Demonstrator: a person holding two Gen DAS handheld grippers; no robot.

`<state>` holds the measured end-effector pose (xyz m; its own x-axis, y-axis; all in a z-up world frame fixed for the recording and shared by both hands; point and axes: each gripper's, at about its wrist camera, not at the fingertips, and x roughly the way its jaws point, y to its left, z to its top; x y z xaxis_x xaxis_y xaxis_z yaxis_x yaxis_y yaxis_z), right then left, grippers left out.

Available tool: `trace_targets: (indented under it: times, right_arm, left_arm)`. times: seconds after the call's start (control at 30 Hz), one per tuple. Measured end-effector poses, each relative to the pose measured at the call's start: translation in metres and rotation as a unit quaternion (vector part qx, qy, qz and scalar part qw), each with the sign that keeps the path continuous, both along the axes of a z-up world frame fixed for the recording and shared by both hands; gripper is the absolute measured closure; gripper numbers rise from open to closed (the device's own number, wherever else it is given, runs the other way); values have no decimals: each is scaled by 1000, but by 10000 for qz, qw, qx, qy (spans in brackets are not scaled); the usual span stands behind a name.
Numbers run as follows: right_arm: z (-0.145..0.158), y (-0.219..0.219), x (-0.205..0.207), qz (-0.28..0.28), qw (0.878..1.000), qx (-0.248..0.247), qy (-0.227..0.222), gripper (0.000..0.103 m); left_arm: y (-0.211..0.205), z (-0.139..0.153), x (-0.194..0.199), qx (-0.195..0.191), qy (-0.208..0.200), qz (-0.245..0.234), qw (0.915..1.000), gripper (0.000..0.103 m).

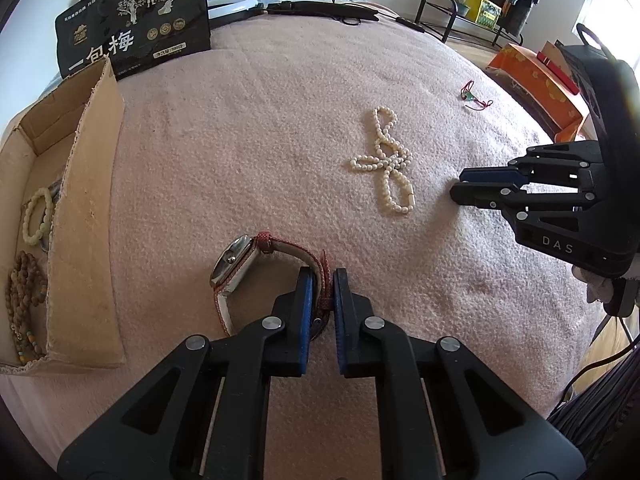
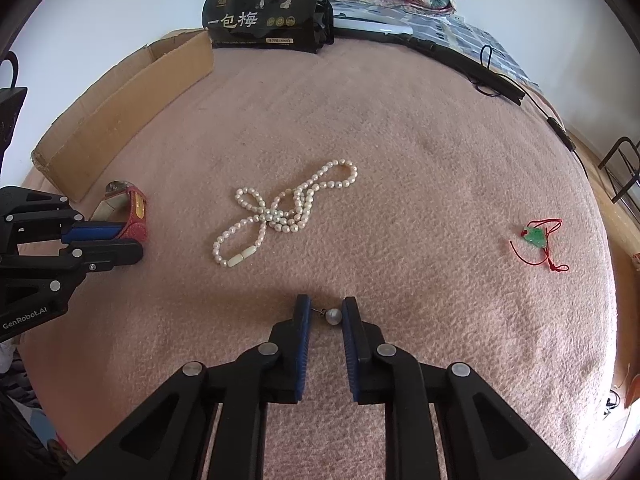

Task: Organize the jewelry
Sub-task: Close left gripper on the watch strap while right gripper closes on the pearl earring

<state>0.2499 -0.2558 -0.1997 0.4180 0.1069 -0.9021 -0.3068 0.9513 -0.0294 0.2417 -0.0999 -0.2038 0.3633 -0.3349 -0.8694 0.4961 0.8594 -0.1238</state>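
A pink fleecy blanket (image 1: 260, 128) fills both views. An open brown cardboard box (image 1: 86, 216) holding bead bracelets lies at the left edge. The white pearl necklace (image 2: 280, 212) lies mid-frame. The left gripper (image 1: 323, 286) pinches the red-strapped wristwatch (image 1: 244, 268). The right gripper (image 2: 326, 314), nearly closed, clasps a small pearl stud earring (image 2: 333, 315).

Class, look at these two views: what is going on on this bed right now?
A person is sorting jewelry with two handheld grippers. The left gripper is shut on the red watch strap; the right gripper pinches a pearl earring. The pearl necklace and jade pendant lie loose on the blanket; bead bracelets already sit in the cardboard box.
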Motion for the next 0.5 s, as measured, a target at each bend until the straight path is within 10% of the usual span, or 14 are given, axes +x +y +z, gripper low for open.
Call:
trace_targets:
  times: [0.5]
  right_arm:
    - [48, -10, -12, -159, 9984, 329, -442, 89]
  left_arm:
    - [12, 41, -3, -709, -60, 191, 9973, 96]
